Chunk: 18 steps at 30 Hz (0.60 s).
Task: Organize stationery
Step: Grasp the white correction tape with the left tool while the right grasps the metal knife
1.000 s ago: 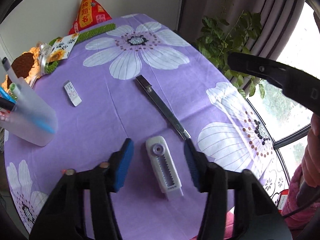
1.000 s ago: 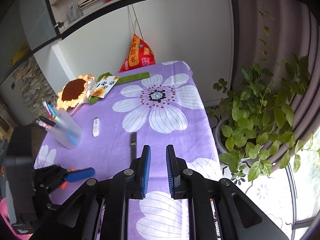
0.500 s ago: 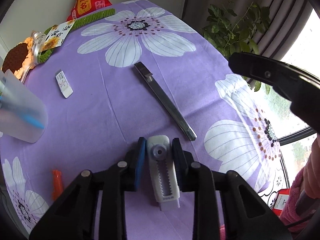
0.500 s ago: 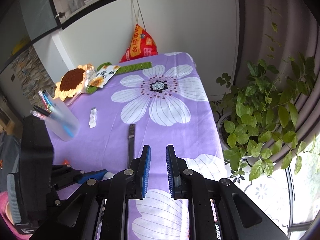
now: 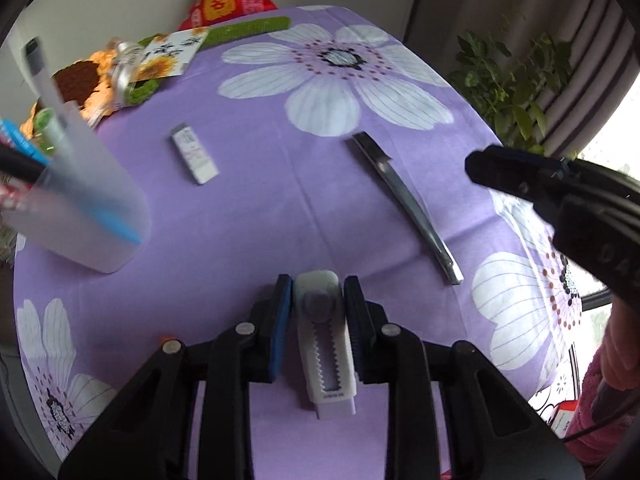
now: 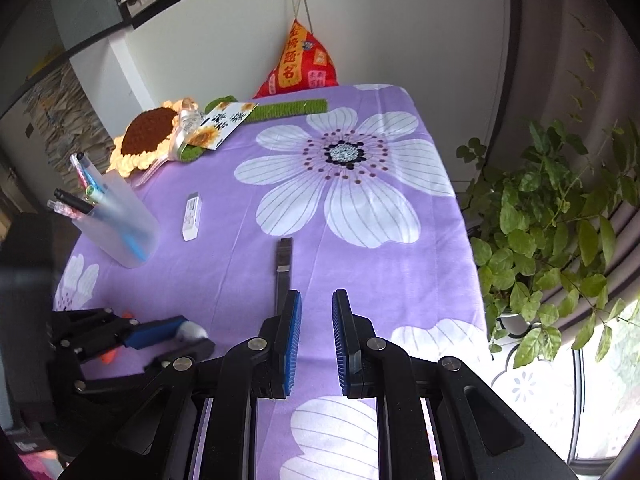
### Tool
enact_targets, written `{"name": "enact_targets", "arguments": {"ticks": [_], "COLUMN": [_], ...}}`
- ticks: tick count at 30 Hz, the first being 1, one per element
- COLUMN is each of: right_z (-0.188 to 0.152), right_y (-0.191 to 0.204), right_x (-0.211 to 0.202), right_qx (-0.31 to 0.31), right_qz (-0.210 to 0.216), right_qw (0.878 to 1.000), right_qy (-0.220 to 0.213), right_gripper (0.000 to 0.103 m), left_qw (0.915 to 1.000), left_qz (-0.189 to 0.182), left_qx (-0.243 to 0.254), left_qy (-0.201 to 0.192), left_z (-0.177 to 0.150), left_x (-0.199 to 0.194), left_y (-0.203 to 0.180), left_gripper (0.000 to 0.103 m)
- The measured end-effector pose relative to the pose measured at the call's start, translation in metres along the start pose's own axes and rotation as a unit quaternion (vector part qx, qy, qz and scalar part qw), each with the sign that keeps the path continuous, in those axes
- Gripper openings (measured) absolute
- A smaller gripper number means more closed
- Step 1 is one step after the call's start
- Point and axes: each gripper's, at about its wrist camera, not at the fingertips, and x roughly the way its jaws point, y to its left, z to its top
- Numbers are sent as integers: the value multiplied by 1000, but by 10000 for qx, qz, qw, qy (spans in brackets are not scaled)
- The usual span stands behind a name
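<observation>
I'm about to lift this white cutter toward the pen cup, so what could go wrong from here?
The left gripper clamps only the rounded top end of the white cutter; its long body trails back between the arms, so it could pivot or slip when lifted. The pen cup is already crowded with pens and looks light, so pushing the cutter in might tip it. The right gripper, shut and empty, hangs near the metal knife and could nudge it.

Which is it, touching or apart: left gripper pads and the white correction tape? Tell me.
Touching. The left wrist view shows the left gripper with both blue pads pressed against the sides of the white correction tape, no gap visible.
</observation>
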Motion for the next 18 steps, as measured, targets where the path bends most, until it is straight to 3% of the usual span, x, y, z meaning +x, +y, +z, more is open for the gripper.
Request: {"name": "enact_targets", "arguments": {"ticks": [4,6,8,18], "right_z": [6,10,16,41], "right_y": [16,22,28,35], "right_x": [22,34,46,83], "right_qx": [-269,-386,-449,-435], "right_qz": [-68,-112,-154,-376], "right_qw": [9993,9984,9974,9939], "right_qy": [266,400,551,944], "right_gripper": [15,21,33,33], "left_qw": [9996,9992,9988,9969], "left_qz": [-30,-35,-76,-235], "left_qx": [-95,-98,-107,-193], "left_qy": [-269,-384,-467,-732], "left_z": [-1,-2,-5,-9], "left_x": [-20,-29,-35,-53], "left_y": [9,10,12,26], "left_gripper": [24,24,24,24]}}
